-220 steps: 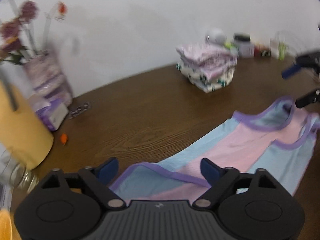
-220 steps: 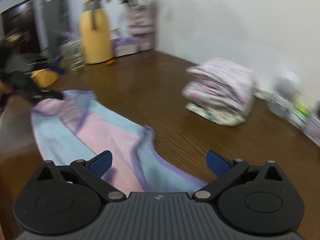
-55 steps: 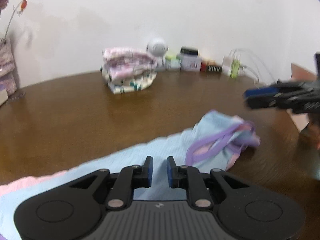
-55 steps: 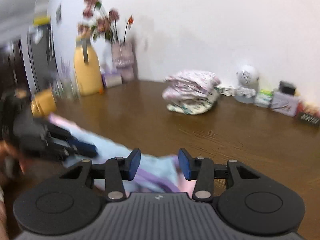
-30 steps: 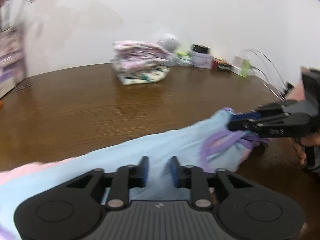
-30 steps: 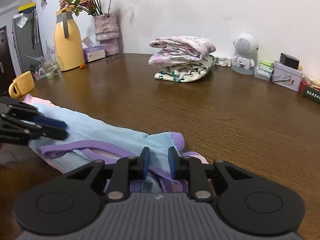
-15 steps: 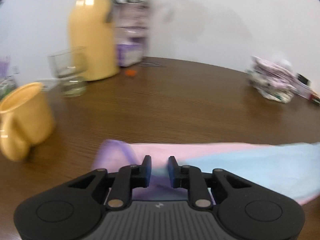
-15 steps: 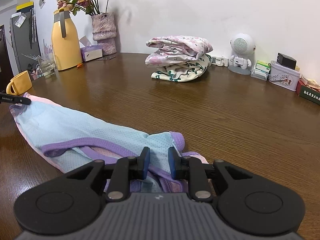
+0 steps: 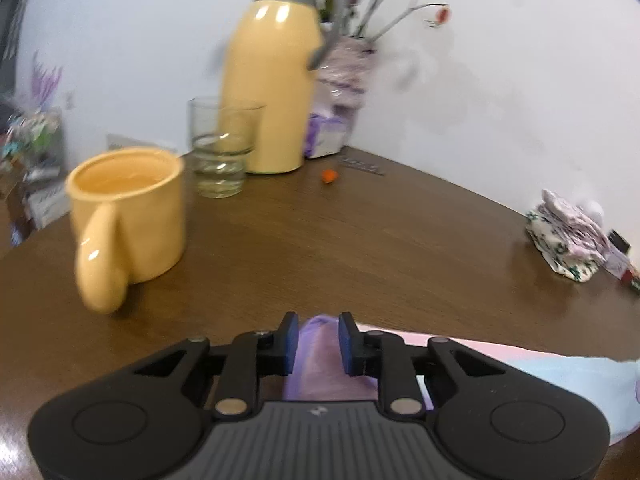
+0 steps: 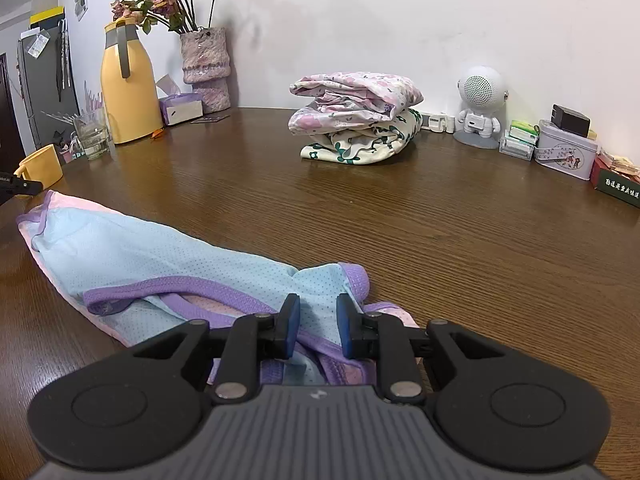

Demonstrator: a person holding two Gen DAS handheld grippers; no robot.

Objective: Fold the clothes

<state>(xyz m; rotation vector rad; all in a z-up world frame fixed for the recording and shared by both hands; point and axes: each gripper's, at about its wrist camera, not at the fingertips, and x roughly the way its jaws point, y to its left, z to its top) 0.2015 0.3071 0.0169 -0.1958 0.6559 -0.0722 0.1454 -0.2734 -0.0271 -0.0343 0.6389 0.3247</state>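
A light blue and pink top with purple trim [image 10: 152, 256] lies folded lengthwise on the brown table, running from left to near centre in the right wrist view. My right gripper [image 10: 318, 330] is shut on its strap end, with cloth between the blue pads. My left gripper [image 9: 319, 342] is shut on the purple hem end of the top [image 9: 328, 360], close to the table surface. The left gripper's tip [image 10: 20, 187] shows at the far left edge of the right wrist view.
A yellow mug [image 9: 128, 216], a glass [image 9: 220, 148] and a yellow thermos [image 9: 272, 76] stand just beyond the left gripper. A stack of folded clothes [image 10: 356, 116] sits mid-table. A vase of flowers [image 10: 206, 68], tissue box, speaker figure [image 10: 480, 108] and tins line the wall.
My left gripper has swung further left along the hem end, so the mug, glass and thermos now loom close. The right gripper has stayed in place on the strap end.
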